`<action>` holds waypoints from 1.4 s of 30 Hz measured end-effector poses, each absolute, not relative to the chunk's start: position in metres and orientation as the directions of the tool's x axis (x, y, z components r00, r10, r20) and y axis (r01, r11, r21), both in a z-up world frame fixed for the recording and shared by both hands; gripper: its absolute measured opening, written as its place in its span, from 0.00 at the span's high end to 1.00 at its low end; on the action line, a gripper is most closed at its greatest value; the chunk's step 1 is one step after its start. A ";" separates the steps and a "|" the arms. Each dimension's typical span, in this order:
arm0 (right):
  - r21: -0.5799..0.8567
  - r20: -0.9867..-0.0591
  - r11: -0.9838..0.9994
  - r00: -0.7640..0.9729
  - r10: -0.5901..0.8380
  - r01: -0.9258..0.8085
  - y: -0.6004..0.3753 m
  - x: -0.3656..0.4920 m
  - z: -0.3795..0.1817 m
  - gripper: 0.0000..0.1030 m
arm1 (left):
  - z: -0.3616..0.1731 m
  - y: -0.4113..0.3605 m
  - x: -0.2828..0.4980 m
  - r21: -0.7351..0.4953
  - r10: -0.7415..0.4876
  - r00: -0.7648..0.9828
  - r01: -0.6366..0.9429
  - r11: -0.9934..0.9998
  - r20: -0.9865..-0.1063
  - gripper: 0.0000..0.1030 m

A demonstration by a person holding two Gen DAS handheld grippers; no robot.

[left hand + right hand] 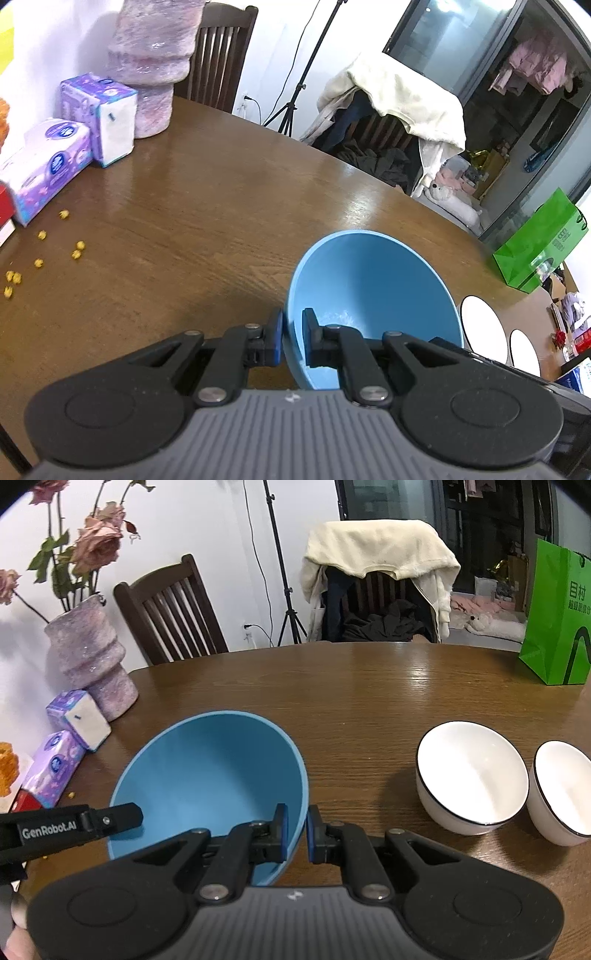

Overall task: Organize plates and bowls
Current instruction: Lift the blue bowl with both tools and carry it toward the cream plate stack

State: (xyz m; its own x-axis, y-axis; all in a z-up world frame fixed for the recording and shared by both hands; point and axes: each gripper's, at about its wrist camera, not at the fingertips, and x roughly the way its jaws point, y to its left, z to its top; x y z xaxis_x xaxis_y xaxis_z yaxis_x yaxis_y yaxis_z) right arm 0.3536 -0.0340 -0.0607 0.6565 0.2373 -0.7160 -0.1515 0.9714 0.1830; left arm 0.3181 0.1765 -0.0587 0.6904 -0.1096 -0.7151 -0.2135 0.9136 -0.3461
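Between both grippers: blue bowl point(207, 771) | left gripper point(293, 341) clamped on rim; right gripper point(297, 829) likewise | white bowls point(471, 775) right of them

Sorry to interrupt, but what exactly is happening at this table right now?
A person is holding a blue bowl with two handheld grippers: the left gripper and right gripper each clamp opposite sides of its rim. Two white bowls sit side by side on the wooden table, to the right.
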 end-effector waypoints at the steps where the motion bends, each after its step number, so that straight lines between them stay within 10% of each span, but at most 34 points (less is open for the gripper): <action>1: 0.182 -0.715 0.971 0.658 0.238 -0.153 -0.032 0.351 -0.060 0.91 | -0.058 0.177 0.315 -0.345 -0.107 0.692 -0.215 0.914 -0.714 0.89; 42: 0.218 -0.666 0.930 0.651 0.363 -0.296 0.005 0.227 -0.030 0.91 | -0.016 0.206 0.172 -0.255 0.069 0.728 -0.325 0.911 -0.682 0.89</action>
